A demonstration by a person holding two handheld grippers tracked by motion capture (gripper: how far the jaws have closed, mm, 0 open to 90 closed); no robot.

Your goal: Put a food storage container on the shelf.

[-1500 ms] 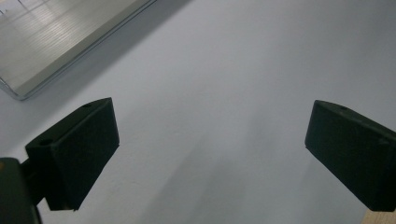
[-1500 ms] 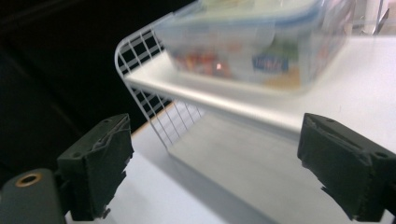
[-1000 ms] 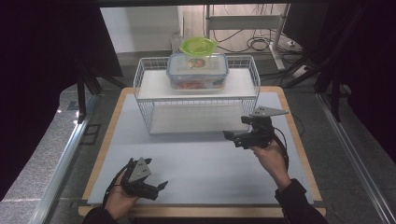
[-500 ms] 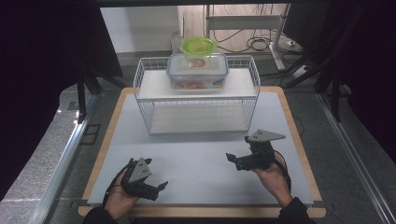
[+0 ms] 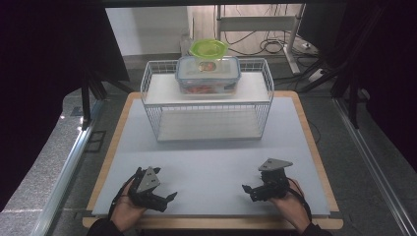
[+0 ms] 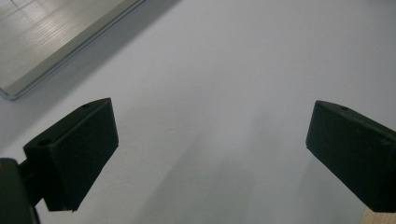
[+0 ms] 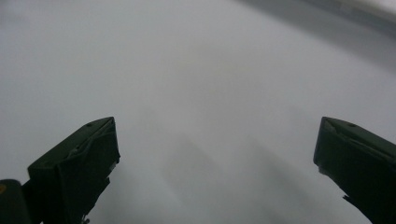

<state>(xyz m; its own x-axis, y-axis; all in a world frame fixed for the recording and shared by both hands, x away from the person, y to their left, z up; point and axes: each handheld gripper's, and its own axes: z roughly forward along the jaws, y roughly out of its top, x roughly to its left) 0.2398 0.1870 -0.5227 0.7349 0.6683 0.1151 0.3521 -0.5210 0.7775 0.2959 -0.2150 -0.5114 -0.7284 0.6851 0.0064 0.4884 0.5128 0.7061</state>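
Both grippers (left gripper [image 5: 166, 199], right gripper [image 5: 248, 189]) rest near the mat [image 5: 211, 162] front edge.

A wire rack [image 5: 206, 105] stands on the grey mat [image 5: 211, 167].

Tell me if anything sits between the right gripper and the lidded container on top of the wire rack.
Nothing visible does. The right gripper rests open on bare mat near the front edge; the clear container sits on the wire rack top shelf, open from above.

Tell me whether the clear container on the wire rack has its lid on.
On. The clear container carries a blue-rimmed lid, with a green bowl resting on top.
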